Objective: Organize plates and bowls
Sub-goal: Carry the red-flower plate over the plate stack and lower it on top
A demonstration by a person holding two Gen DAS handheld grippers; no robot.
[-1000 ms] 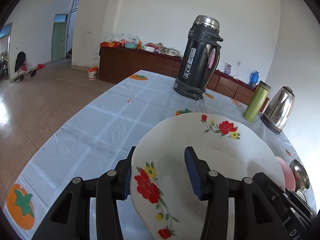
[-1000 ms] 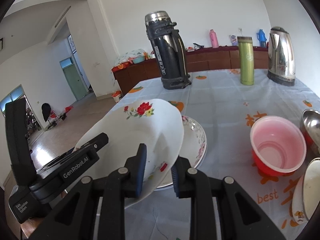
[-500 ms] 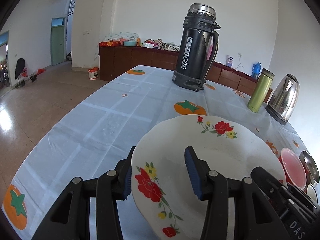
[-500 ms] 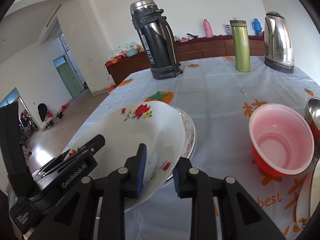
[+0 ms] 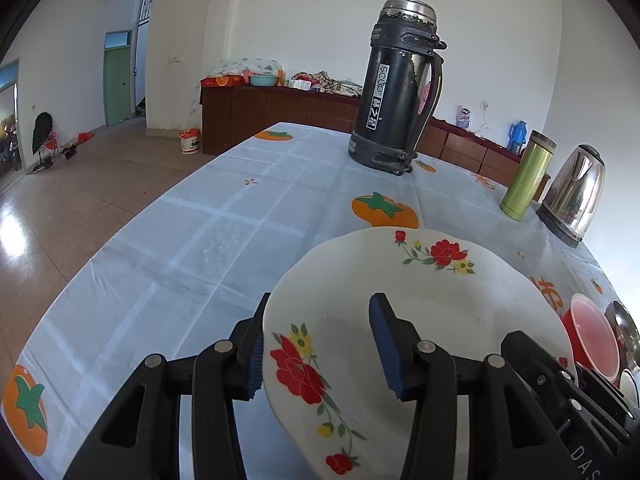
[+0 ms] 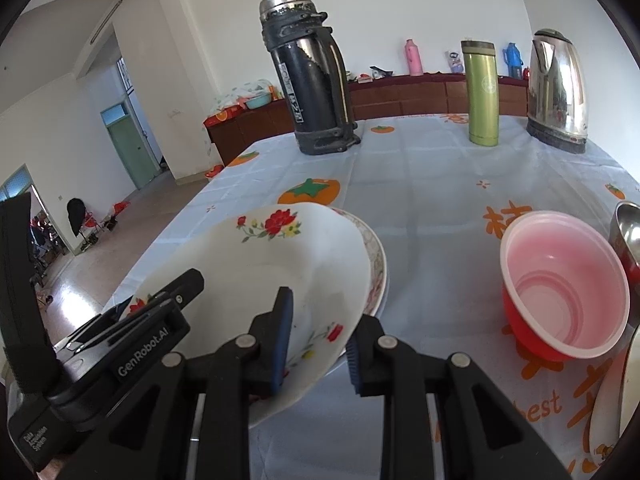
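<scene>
Over the near-left table edge, both grippers carry a floral plate (image 5: 432,304), tilted, above a patterned plate (image 6: 376,258). Left gripper (image 5: 320,344) & right gripper (image 6: 316,340) each straddle the rim, part-open; pad contact unclear. Next, prob.: lower it flat, let go.

White ceramic plate with red and yellow flower prints (image 5: 440,312), tilted, rim raised at right, above patterned-rim white plate (image 6: 376,256) lying flat on desk. Red plastic bowl with pale pink inside (image 6: 564,284) upright to right, apart. Steel bowl (image 6: 628,232) just beyond it.
</scene>
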